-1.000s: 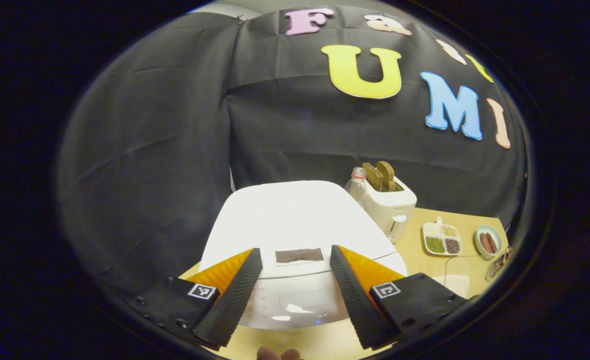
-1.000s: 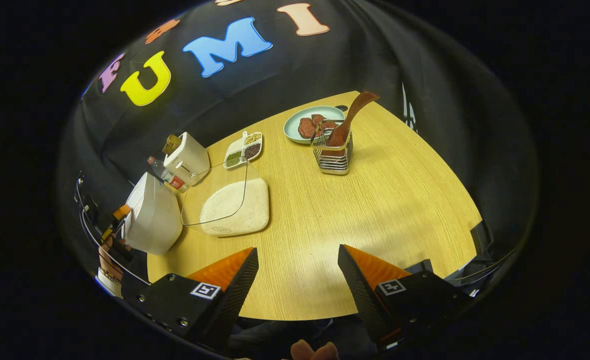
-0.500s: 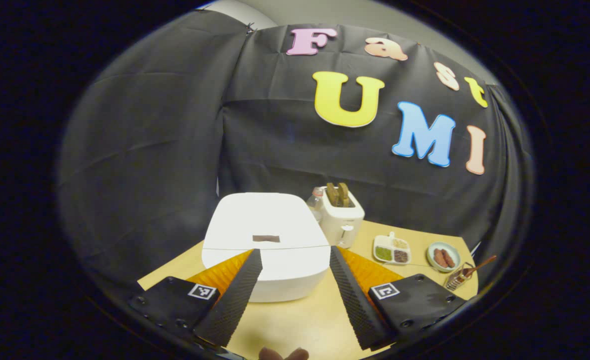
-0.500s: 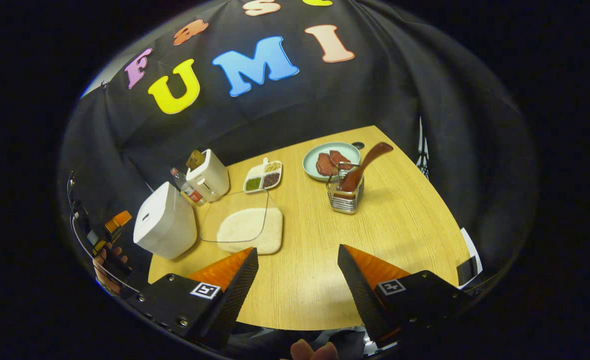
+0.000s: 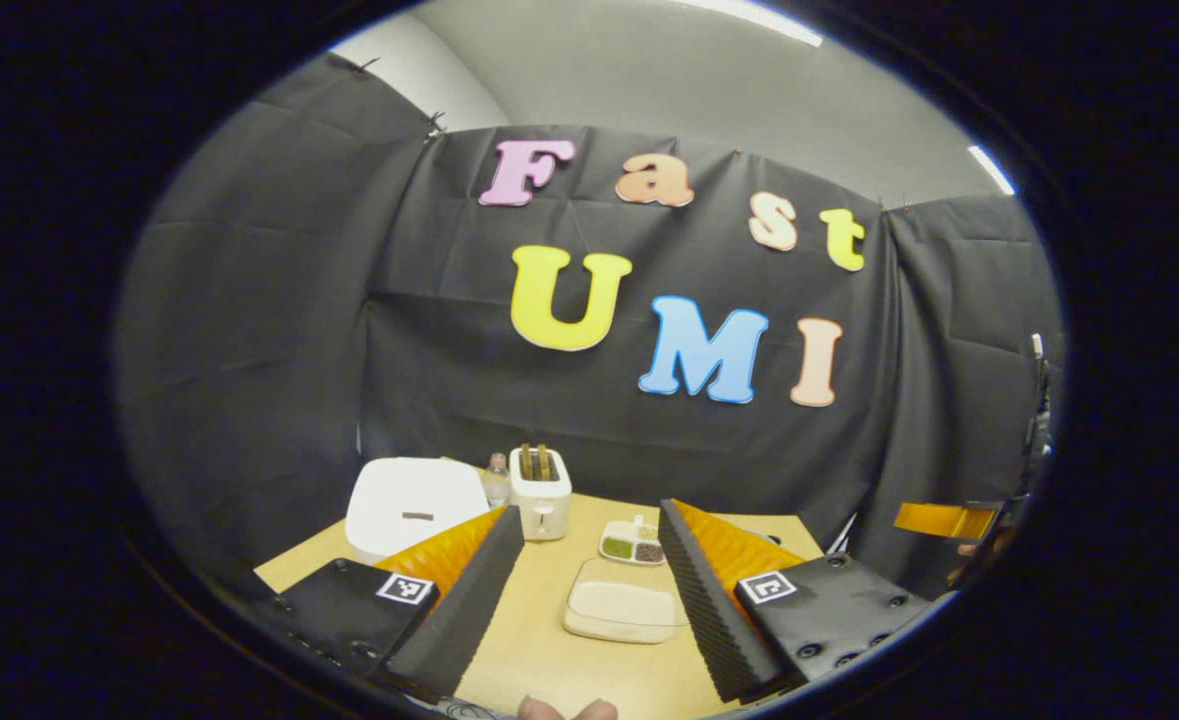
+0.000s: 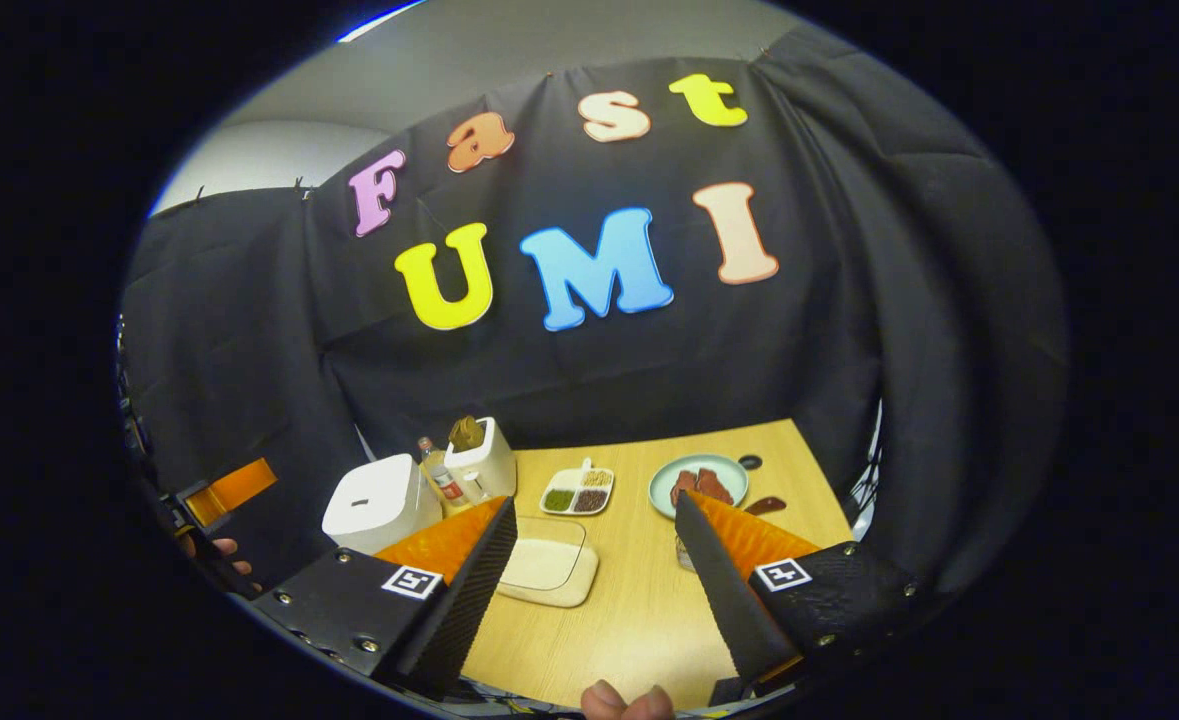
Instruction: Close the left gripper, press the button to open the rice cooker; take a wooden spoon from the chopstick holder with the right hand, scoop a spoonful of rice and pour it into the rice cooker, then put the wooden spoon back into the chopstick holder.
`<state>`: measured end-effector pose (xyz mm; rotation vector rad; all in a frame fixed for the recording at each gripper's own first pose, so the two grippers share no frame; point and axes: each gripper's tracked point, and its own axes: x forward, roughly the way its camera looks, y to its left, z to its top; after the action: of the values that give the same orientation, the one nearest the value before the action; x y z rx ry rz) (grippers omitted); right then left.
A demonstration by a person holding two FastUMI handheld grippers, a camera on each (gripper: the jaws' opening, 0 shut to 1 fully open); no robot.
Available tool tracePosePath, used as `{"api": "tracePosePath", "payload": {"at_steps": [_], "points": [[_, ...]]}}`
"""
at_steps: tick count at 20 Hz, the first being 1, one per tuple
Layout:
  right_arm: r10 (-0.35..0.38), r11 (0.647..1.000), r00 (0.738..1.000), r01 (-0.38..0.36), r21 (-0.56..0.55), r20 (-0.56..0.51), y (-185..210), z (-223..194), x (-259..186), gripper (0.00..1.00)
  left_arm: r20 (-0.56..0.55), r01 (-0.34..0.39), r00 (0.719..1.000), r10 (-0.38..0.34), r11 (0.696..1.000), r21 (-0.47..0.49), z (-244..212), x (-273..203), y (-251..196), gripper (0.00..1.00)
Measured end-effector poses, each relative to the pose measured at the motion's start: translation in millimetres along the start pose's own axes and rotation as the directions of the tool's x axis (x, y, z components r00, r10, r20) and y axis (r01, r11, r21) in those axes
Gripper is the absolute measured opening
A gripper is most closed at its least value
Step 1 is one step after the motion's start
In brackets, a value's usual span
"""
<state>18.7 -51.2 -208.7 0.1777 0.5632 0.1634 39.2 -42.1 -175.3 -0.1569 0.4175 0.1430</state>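
Pale wooden counter [image 6: 639, 600], black-draped booth. Both tongs [image 5: 581, 590] [image 6: 594, 590] apart, far from closed white rice cooker [image 5: 411, 502]. Risk: unclosed left tongs straddling lid button, missing press.

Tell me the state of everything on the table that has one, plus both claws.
Rice cooker: lid closed.
Toaster: bread slices standing up in slots.
Rice container: holds rice.
Divided dish: filled with grains.
Left claw: open, empty.
Right claw: open, empty.
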Motion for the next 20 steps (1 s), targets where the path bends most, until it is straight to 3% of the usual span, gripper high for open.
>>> {"api": "tracePosePath", "payload": {"at_steps": [2,4,7,10,14,15,20], "points": [[-0.028,0.997,0.994,0.035,-0.063,0.104,5,40,-13,0.98,0.061,0.046,0.997,-0.047,0.999,0.019,28,-13,-19,0.95],[-0.099,0.983,0.975,0.126,-0.134,0.197,2,78,-31,0.98,0.104,0.092,0.99,-0.093,0.996,0.01,48,-30,-29,0.93],[-0.139,0.961,0.946,0.2,-0.192,0.293,20,112,-47,0.97,0.159,0.091,0.983,-0.091,0.996,0.008,82,-44,-21,0.93],[-0.15,0.952,0.927,0.229,-0.202,0.344,36,126,-55,0.97,0.176,0.119,0.978,-0.116,0.993,-0.006,93,-44,-25,0.93],[-0.15,0.95,0.903,0.245,-0.196,0.403,45,132,-69,0.97,0.226,0.115,0.966,-0.129,0.991,0.075,121,-51,-20,1.0],[-0.149,0.945,0.899,0.251,-0.207,0.411,46,133,-68,0.97,0.233,0.134,0.961,-0.148,0.988,0.075,124,-52,-25,0.96],[-0.131,0.939,0.911,0.241,-0.246,0.391,60,124,-60,0.97,0.199,0.171,0.964,-0.178,0.984,0.055,115,-41,-23,0.92]]}}
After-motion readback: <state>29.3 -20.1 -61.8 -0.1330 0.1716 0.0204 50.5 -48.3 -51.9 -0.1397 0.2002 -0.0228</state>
